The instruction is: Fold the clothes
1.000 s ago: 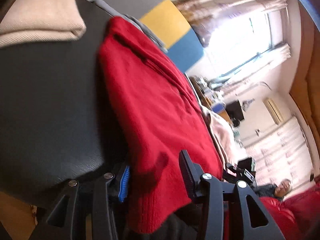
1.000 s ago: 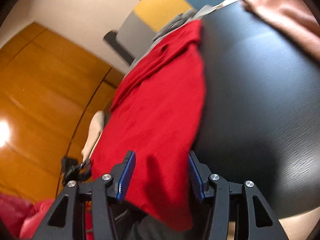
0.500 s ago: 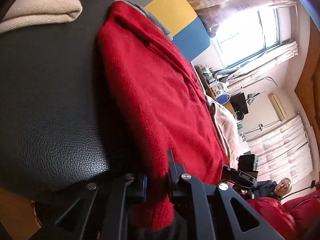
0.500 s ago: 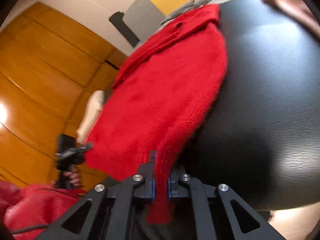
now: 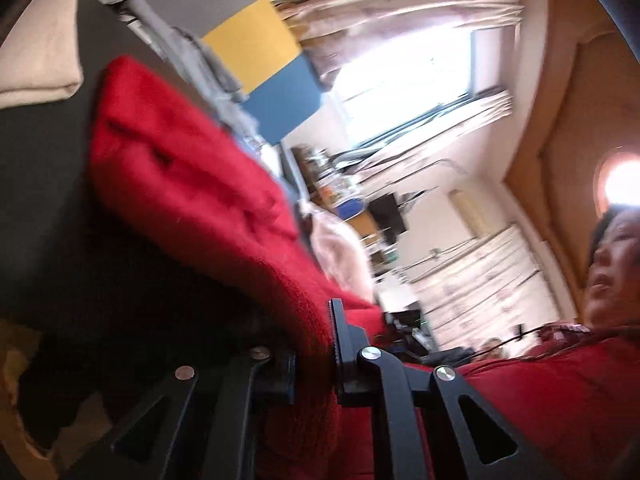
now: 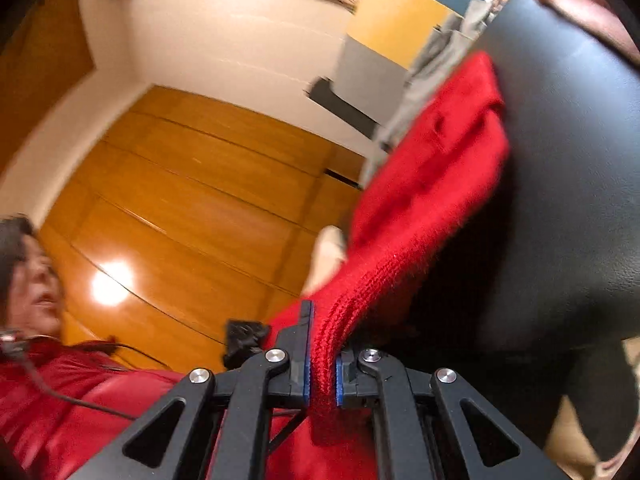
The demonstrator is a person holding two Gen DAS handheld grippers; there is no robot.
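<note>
A black leather-textured worktop (image 6: 580, 184) carries a red knitted sweater (image 5: 192, 184), whose far part lies on it while the near hem rises off the edge. A folded cream garment (image 5: 36, 60) rests near the sweater. The right gripper (image 6: 320, 376) pinches the hem between narrow jaws. The left gripper (image 5: 314, 356) clamps the hem likewise.

left wrist: low, close, tilted, faces along bench (image 5: 52, 216) toward window | right wrist: low, close, faces wood-panelled wall | shared: red sweater (image 5: 192, 184) (image 6: 432, 184), bench (image 6: 568, 184)
</note>
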